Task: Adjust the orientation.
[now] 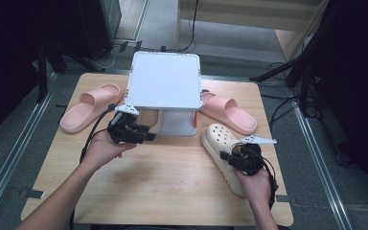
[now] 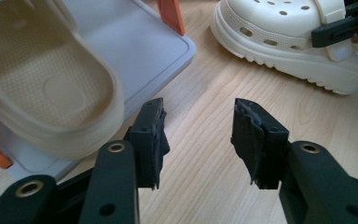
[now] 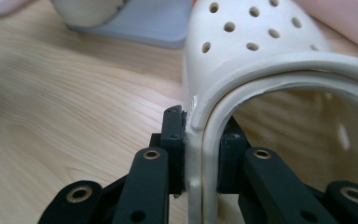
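Observation:
A cream perforated clog [image 1: 218, 139] lies on the wooden table at the right, toe toward the grey two-level rack [image 1: 163, 79]. My right gripper [image 1: 227, 154] is shut on the side wall of its opening; in the right gripper view the two pads pinch that rim [image 3: 200, 130] from outside and inside. A second cream clog [image 2: 42, 88] rests on the rack's lower shelf [image 2: 135, 46]. My left gripper [image 2: 198, 126] hangs over bare wood just in front of that shelf, open, with nothing between its pads. In the high view the left gripper [image 1: 148, 132] points at the rack's base.
One pink slide [image 1: 88, 106] lies left of the rack and another pink slide [image 1: 230, 112] lies right of it, behind the held clog. The rack's top shelf is bare. Bare wood stretches across the near half of the table [image 1: 172, 187].

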A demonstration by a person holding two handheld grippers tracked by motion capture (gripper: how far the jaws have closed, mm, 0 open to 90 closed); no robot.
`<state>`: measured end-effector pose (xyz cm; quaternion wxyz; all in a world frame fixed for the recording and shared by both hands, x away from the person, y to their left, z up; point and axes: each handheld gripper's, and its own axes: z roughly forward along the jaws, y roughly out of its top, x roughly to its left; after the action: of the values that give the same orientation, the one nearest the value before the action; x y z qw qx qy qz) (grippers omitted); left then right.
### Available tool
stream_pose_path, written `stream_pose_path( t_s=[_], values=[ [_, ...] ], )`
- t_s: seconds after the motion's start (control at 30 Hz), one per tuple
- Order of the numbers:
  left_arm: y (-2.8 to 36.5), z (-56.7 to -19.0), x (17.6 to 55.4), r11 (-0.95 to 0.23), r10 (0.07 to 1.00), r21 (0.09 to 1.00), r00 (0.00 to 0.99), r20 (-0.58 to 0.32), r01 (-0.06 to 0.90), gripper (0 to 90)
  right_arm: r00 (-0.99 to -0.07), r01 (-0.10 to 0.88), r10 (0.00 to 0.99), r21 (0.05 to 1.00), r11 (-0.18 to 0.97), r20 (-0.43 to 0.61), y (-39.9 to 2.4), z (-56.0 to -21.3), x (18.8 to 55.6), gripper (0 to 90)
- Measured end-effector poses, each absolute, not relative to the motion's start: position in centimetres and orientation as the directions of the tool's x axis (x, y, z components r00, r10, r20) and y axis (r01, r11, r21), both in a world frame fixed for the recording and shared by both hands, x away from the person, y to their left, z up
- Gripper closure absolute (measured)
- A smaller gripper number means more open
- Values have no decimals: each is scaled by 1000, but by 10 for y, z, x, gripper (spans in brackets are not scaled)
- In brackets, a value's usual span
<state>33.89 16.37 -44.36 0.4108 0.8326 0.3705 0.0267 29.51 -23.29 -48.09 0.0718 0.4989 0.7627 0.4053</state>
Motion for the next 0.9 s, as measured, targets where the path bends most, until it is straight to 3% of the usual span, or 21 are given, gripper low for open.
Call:
stream_pose_path(
  t_s=[0.43,0.9],
  values=[
    [168,-444,332,-385,639,710,726,-256,589,606,-659,606,707,740,294,258,-183,-461,282,781],
    [176,-448,316,-367,664,705,701,-259,607,664,-780,544,573,723,426,250,-118,-469,282,777]
  ],
)
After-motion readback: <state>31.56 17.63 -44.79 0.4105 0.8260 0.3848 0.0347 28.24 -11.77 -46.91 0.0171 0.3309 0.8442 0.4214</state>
